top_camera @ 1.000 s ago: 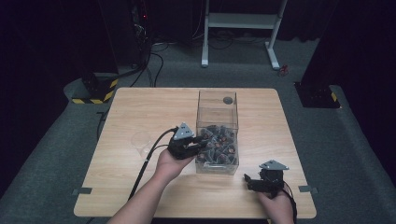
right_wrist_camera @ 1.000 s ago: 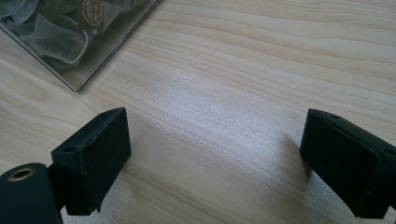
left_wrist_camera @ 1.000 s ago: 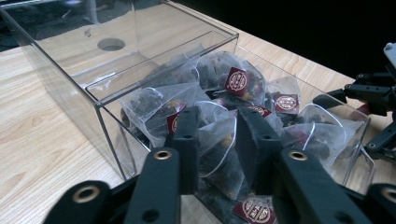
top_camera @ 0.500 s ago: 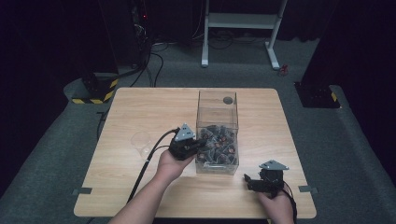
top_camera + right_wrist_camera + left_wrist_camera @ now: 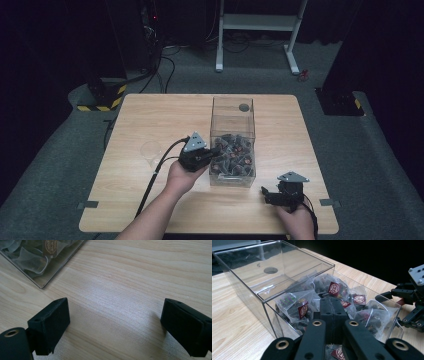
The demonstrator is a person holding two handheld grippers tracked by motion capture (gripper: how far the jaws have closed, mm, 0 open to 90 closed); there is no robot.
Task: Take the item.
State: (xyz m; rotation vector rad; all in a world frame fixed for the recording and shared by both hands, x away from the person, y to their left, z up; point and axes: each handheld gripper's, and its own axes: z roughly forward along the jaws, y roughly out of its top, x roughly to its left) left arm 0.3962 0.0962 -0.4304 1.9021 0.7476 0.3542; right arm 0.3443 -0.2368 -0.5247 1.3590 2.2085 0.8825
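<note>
My left gripper [image 5: 332,315] sits inside the open top of the clear box [image 5: 233,142], among the tea bags [image 5: 294,302] — its jaws have just closed and now stand pressed together; whether a bag is caught between them I cannot tell. My right gripper [image 5: 115,325] rests spread wide over bare table [image 5: 130,282], just beside the box corner.

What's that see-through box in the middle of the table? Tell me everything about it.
The clear box looks like thin hard plastic, with straight walls and an open top. It stands upright at the middle of the wooden table. One wall has a round hole. Its lower part is piled with gauzy tea bags bearing dark red tags. The left gripper reaches in over its near-left wall, jaws shut among the bags.
</note>
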